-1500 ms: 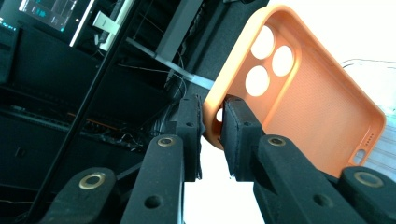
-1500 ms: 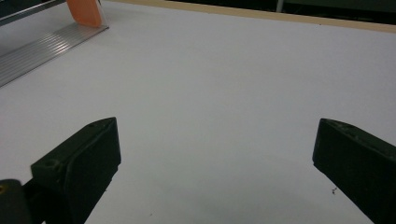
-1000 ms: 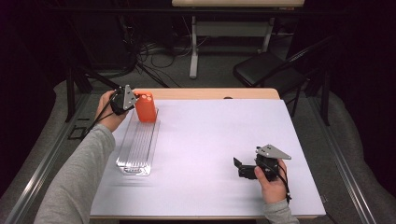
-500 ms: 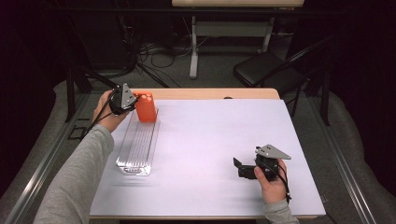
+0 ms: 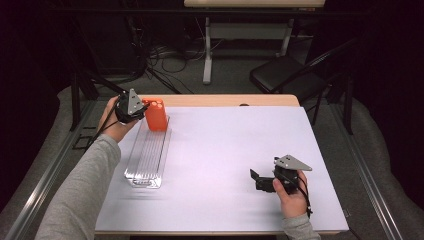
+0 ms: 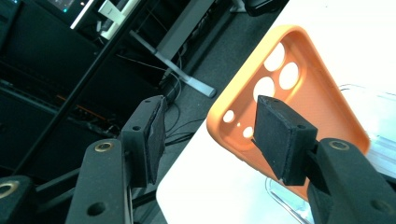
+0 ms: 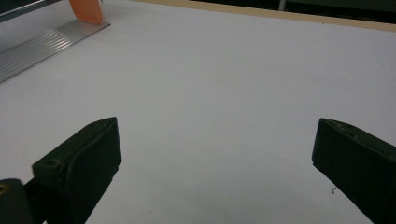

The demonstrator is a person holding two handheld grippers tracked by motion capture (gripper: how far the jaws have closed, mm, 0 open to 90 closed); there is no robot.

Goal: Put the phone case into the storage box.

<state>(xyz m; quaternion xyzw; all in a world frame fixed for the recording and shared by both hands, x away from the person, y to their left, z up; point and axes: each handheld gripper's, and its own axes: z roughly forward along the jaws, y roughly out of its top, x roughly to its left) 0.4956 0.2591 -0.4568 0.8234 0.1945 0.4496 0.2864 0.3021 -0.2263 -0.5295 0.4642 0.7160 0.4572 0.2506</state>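
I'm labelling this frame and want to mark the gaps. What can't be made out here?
- Phone case: its lower end in the left gripper view, covered by the near jaw.
- Clear tray: its far end in the high view, behind the case.
- Left gripper: fingertips in the high view, too small to tell contact.
- Case in the right gripper view: cut off by the top edge.

Orange phone case (image 5: pixel 156 114) upright at clear ribbed tray's (image 5: pixel 148 156) far end.
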